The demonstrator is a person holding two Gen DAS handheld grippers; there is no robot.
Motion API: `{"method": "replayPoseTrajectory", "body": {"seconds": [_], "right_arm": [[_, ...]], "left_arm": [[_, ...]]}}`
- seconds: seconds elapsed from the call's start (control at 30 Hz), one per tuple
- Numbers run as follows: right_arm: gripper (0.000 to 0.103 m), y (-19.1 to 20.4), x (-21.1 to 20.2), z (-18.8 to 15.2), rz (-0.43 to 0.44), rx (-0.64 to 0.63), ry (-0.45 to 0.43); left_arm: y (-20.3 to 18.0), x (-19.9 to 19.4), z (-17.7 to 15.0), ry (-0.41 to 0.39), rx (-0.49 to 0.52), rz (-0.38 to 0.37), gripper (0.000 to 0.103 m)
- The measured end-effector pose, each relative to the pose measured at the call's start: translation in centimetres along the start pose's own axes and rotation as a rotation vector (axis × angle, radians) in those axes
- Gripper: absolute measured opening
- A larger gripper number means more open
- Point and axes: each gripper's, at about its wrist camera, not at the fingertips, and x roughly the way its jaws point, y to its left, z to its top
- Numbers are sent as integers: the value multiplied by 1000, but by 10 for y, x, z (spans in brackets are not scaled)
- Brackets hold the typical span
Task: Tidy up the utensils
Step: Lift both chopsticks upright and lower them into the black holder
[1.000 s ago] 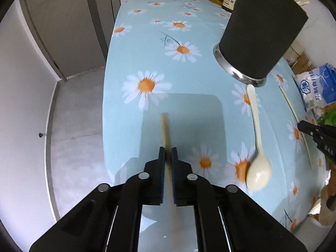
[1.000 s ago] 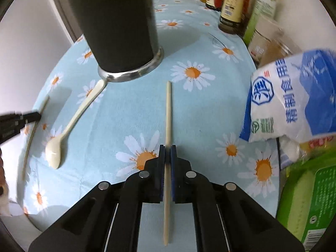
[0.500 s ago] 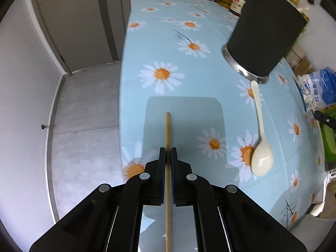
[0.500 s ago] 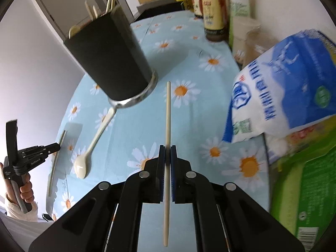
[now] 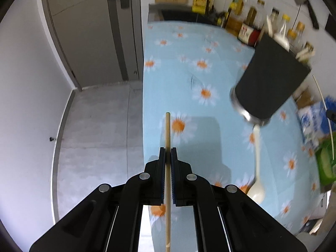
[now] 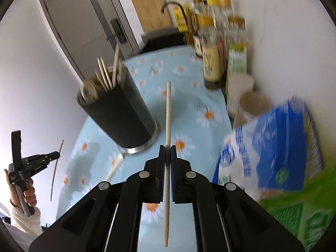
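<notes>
Midway through the tidy-up, each hand-held gripper is clamped shut on a single chopstick lifted clear of the daisy-print blue surface (image 5: 210, 48): the left hand-held gripper (image 5: 167, 157) pinches a brown wooden chopstick (image 5: 167, 130), the right hand-held gripper (image 6: 167, 157) a pale cream one (image 6: 168, 113). Several utensils already stand in the tall black cylindrical holder with the steel base (image 6: 119, 115), near the middle of the surface. Judging by the task, both chopsticks have yet to go in, and a cream plastic spoon (image 5: 257, 180) lies flat just in front of the holder.
</notes>
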Motion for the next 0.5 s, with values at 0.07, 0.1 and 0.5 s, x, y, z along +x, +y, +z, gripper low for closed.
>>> {"method": "replayPoseTrajectory", "body": {"seconds": [0.07,0.1,0.5], "right_arm": [[6,3,-4,10,12,-14,-35],[6,5,-6,17,17,-23,-56],[6,27,-4,70,183,-69,-223]], "left_arm": [[-3,-7,11,-36,8,-4,4],[-5,-12,17,-56,14,-5,4],[-54,-47,94,-242,118,-86,4]]}}
